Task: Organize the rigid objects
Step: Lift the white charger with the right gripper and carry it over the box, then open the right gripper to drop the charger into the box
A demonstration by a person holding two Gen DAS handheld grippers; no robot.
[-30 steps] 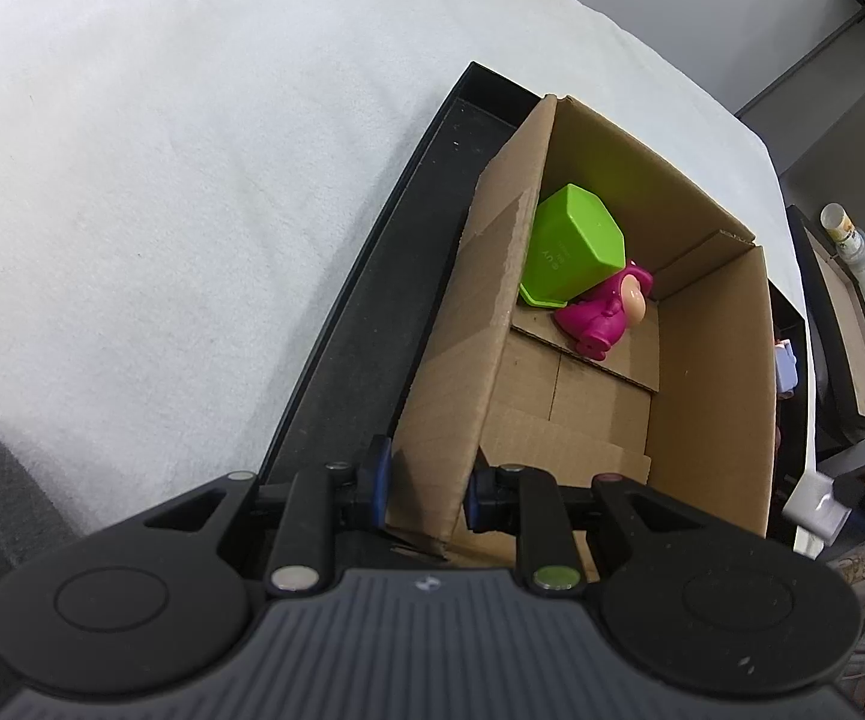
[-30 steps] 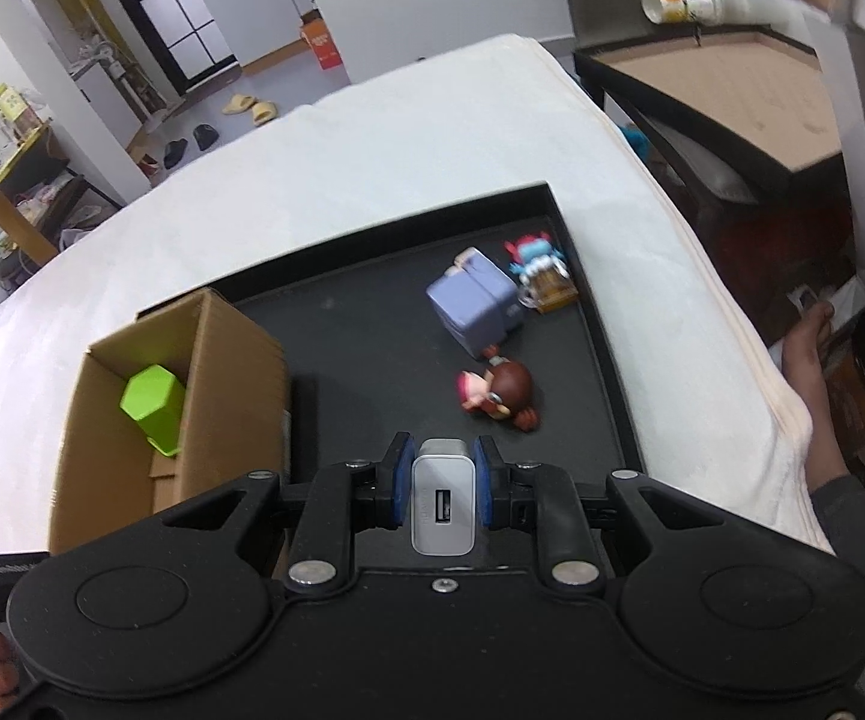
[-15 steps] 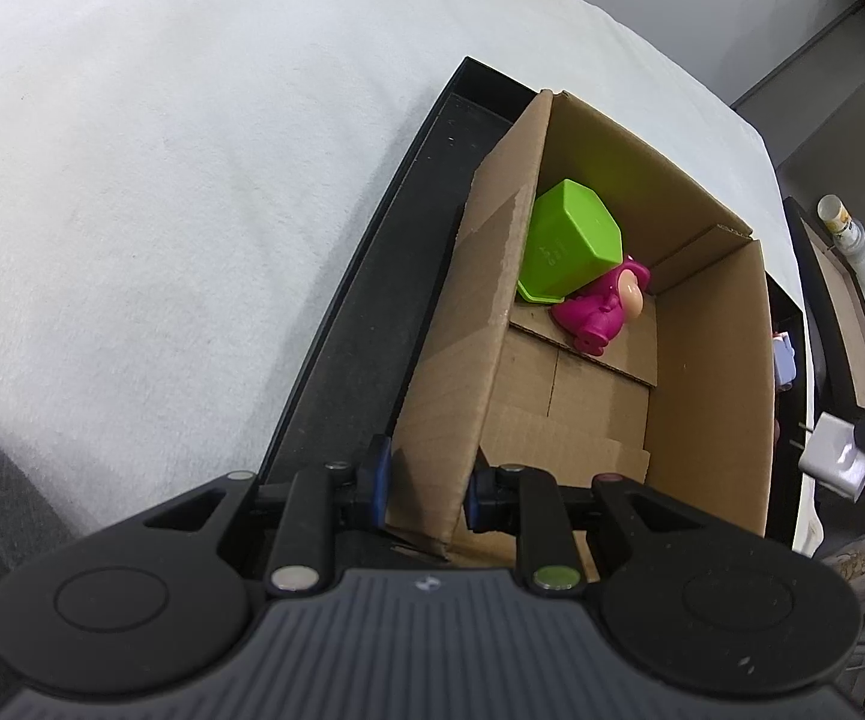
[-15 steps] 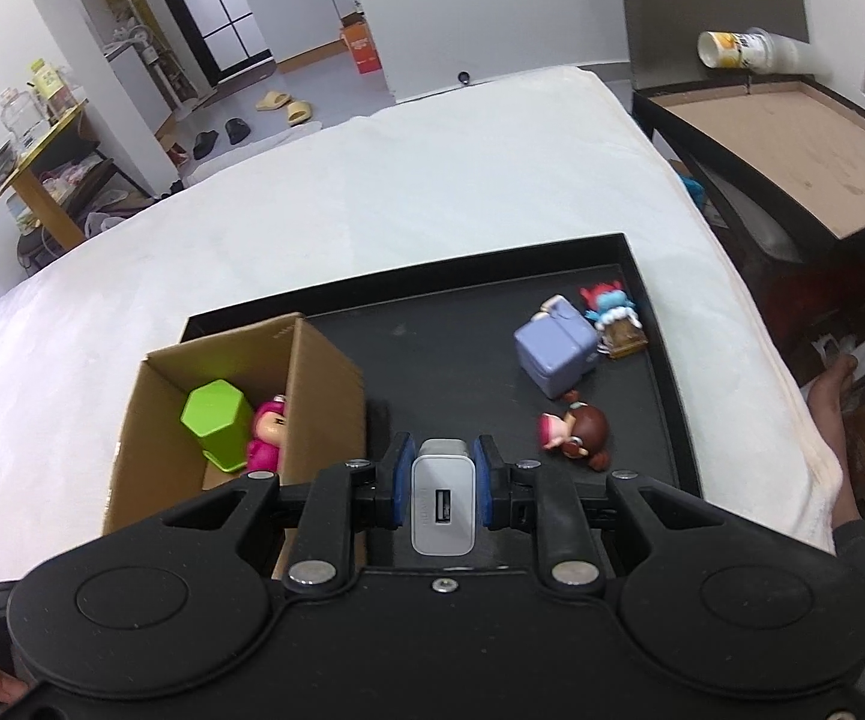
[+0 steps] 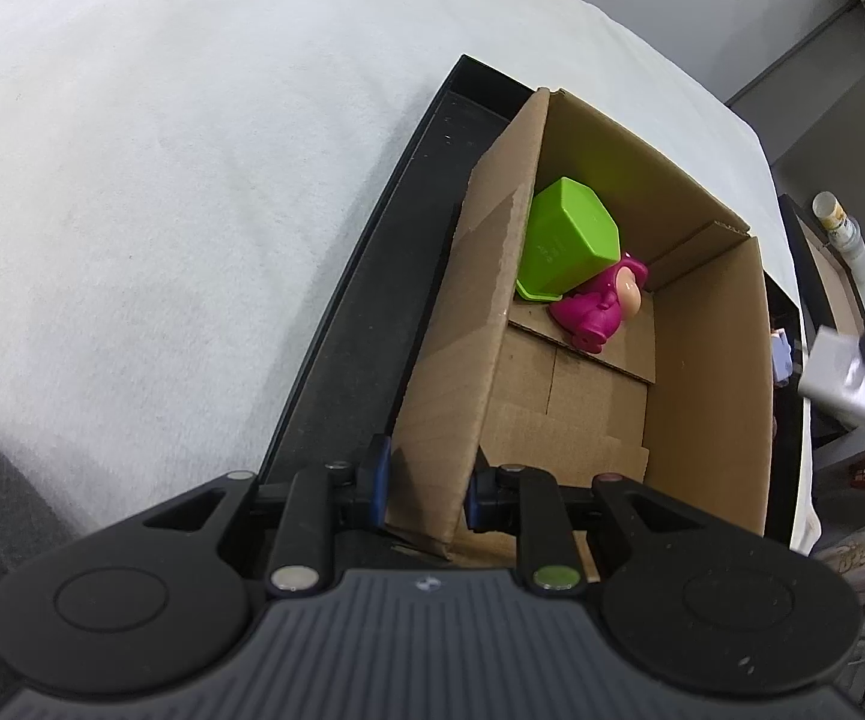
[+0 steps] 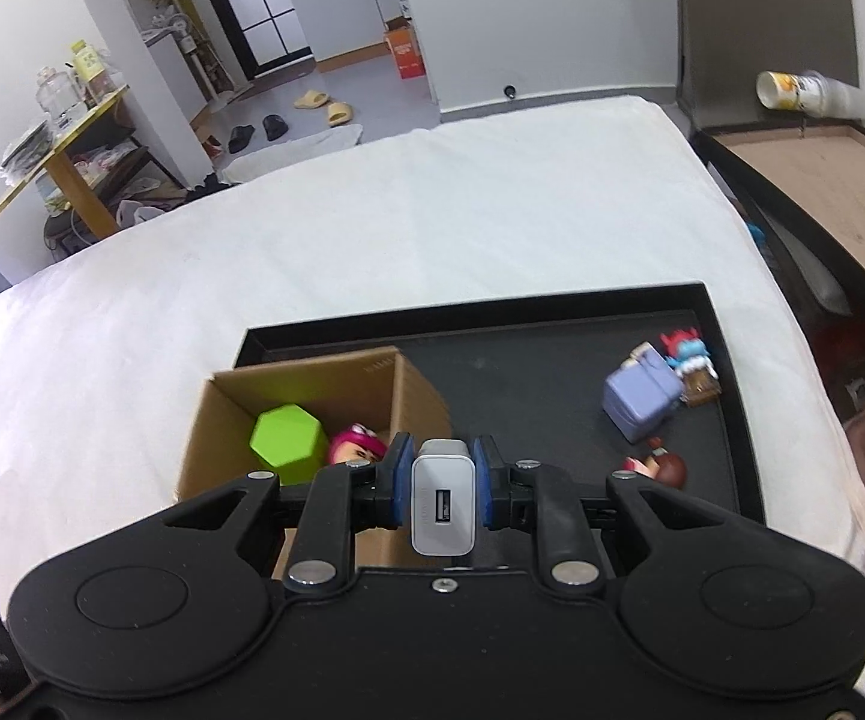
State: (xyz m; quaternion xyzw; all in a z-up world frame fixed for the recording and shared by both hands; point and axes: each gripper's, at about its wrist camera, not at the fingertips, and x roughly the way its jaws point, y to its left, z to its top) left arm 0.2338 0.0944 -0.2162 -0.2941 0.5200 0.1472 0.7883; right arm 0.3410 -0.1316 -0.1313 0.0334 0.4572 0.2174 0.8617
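Right gripper (image 6: 443, 489): clamped on white USB charger (image 6: 442, 504), above box edge.
Left gripper (image 5: 426, 483): pinching wall of cardboard box (image 5: 462, 360).
Box contents: green cup (image 5: 567, 249), pink figure (image 5: 597, 309).
Black tray (image 6: 540, 312): lavender block (image 6: 639, 399), two figurines beside it.

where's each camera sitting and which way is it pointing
Left wrist: on the left gripper, looking down along its fingers, which straddle the near wall of the box; cup and pink toy lie inside.
Right wrist: on the right gripper, above the tray, facing the room; its fingers clamp a charger.
Shared: box, cup, pink toy, tray, charger.
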